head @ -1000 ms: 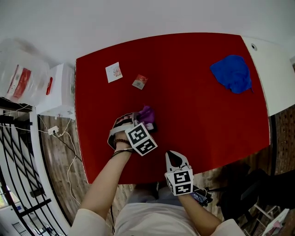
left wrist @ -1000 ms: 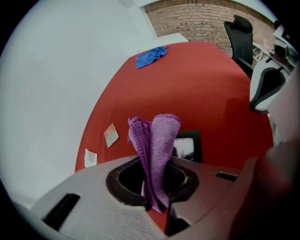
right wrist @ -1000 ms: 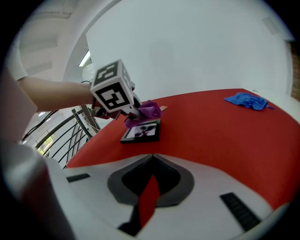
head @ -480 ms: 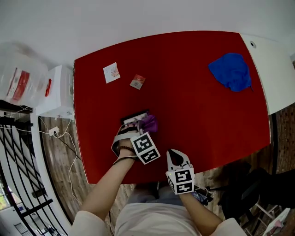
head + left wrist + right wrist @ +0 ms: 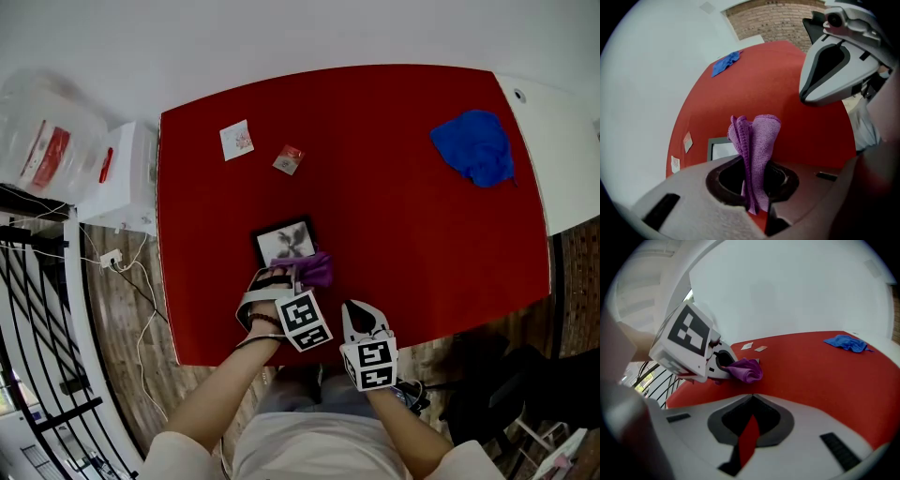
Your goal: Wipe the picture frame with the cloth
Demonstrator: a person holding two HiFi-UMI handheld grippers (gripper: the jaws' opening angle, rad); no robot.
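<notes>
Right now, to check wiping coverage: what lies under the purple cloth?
The cloth, clamped in the left gripper, covers the picture frame's near right corner and some red table beside it. Whether it presses on the frame cannot be seen.

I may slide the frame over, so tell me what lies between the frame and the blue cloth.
Nothing: in the head view only bare red table lies between the frame and the blue cloth.
</notes>
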